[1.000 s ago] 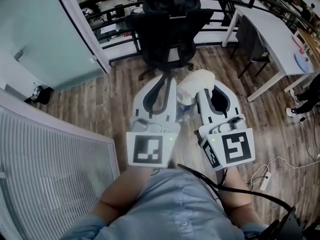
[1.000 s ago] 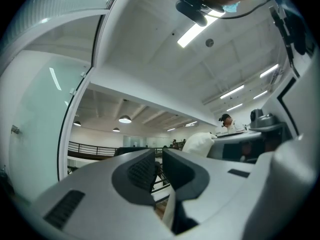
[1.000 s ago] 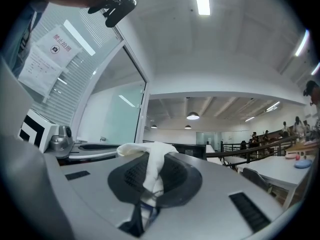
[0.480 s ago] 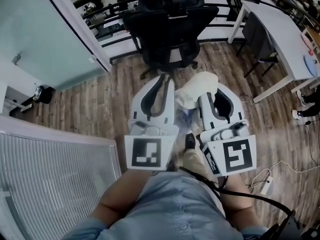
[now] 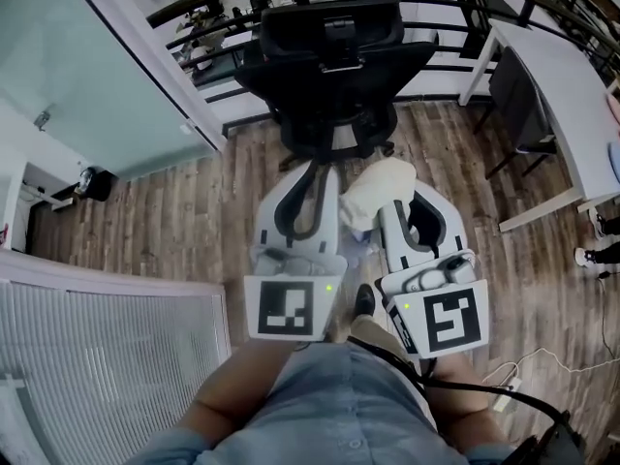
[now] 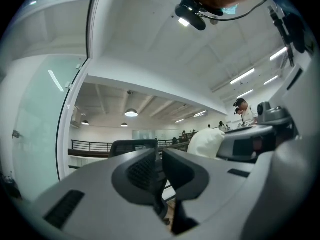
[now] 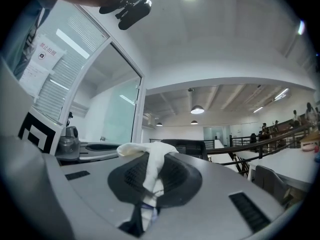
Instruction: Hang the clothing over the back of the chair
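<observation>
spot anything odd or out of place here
Nothing spilled or broken. The cream garment sits wadded in a lump on the right tongs, pinched by one fold rather than spread, while the black office chair ahead has a bare back.

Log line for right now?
left gripper: shut | right gripper: shut on white clothing | office chair: ahead, back bare

The cream crumpled garment [image 5: 373, 187] you carry is soft, matt cloth. The black office chair [image 5: 329, 76] looks matt, the brown plank floor [image 5: 194, 211] grained wood.
</observation>
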### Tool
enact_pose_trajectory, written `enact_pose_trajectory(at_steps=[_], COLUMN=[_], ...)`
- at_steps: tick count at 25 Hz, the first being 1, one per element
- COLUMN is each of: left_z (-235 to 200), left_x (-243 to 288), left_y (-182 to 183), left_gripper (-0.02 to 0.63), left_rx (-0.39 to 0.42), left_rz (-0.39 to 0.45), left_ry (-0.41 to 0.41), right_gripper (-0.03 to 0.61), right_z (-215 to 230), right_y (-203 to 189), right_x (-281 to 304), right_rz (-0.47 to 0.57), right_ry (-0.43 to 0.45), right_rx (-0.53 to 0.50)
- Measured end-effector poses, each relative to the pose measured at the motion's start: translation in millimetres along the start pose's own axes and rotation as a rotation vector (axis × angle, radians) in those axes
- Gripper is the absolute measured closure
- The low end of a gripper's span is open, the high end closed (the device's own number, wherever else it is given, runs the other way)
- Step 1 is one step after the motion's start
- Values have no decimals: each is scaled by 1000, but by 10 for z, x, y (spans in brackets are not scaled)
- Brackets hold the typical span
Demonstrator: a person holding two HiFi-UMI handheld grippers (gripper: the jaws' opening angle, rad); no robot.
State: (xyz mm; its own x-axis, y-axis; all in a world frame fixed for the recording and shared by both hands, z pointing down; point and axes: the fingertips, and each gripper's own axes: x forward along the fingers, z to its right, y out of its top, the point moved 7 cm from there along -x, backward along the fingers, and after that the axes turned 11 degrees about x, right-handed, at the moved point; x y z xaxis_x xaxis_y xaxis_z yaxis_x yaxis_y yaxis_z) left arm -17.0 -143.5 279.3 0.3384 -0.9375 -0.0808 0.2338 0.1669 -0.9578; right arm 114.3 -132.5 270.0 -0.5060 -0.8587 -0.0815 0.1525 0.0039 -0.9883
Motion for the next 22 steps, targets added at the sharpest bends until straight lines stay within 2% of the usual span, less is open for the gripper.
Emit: enact_pose_trajectory(at_steps=[7,12,18,22], left_z=[51,48,-4,-82], left_x=[448,672,795,852], left_y=[173,329,391,307], left_gripper=[563,563,563,563], left_rx=[22,24,34,55], left_rz=[29,82,129,121], left_ry=[62,112,149,151], right_gripper=[552,552,552,552], right_z=[398,586,647,645], right_y=[269,515,654,607], right_x=[298,463,591,710], right_rz=[47,97,142,138], right_ry=[75,136,168,168], right_rx=[-24,-58,-86,-84])
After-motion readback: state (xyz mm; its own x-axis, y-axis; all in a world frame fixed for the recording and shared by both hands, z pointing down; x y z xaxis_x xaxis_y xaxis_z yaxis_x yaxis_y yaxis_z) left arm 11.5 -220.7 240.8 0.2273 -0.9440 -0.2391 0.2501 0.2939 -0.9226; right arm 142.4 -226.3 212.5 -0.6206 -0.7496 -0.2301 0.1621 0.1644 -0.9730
